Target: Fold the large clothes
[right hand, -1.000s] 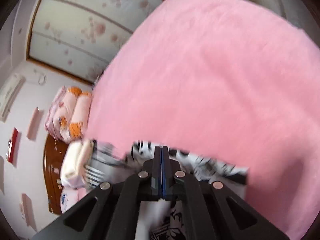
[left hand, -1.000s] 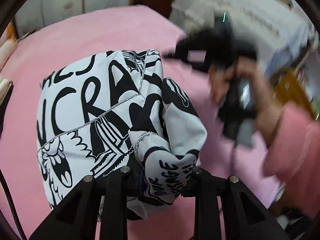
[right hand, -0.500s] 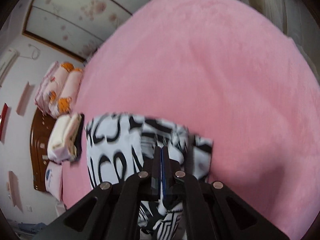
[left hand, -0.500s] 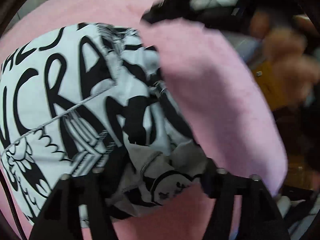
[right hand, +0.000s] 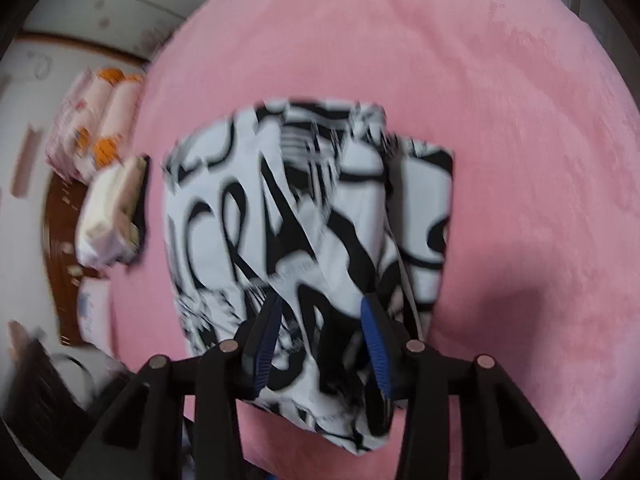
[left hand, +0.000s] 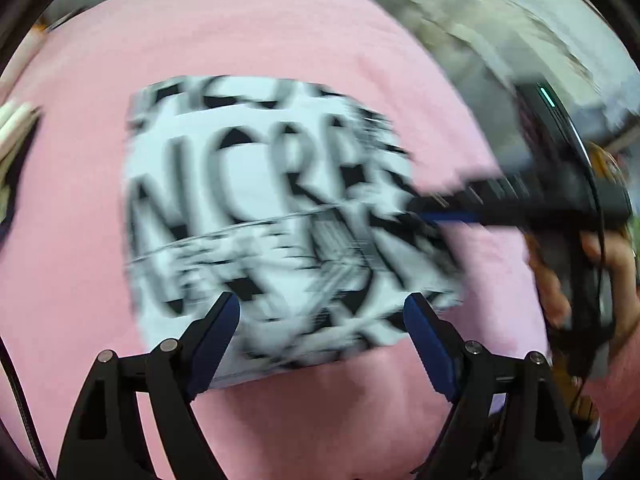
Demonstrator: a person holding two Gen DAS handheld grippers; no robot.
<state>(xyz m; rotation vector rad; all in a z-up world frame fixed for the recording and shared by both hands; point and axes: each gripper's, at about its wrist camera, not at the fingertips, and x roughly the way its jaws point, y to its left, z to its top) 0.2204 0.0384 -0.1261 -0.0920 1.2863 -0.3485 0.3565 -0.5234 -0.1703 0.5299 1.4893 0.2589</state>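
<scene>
The black & white garment (left hand: 272,216) lies folded into a compact block on the pink bed cover (left hand: 280,40), printed w/ big black letters; the left wrist view is heavily motion-blurred, so print detail there can't be read. In the right wrist view the garment (right hand: 304,216) shows a top layer w/ a raised fold running from upper right down toward the near edge, plus a second layer peeking out on the right side.

Left gripper (left hand: 322,312): jaws spread wide, nothing between them, hovering above the near edge of the garment; whether the tips touch the cloth can't be told. Right gripper (right hand: 320,320): jaws parted, blue pads showing, tips over the near part of the garment; contact unclear, no cloth pinched between them. In the left wrist view the right gripper (left hand: 432,210) comes in from the right, tip at the garment's right edge, held by a hand (left hand: 592,272) in a pink sleeve.

At left in the right wrist view, stacked bedding (right hand: 112,208) sits beside the bed cover (right hand: 500,120), near a brown wooden headboard (right hand: 60,248).
</scene>
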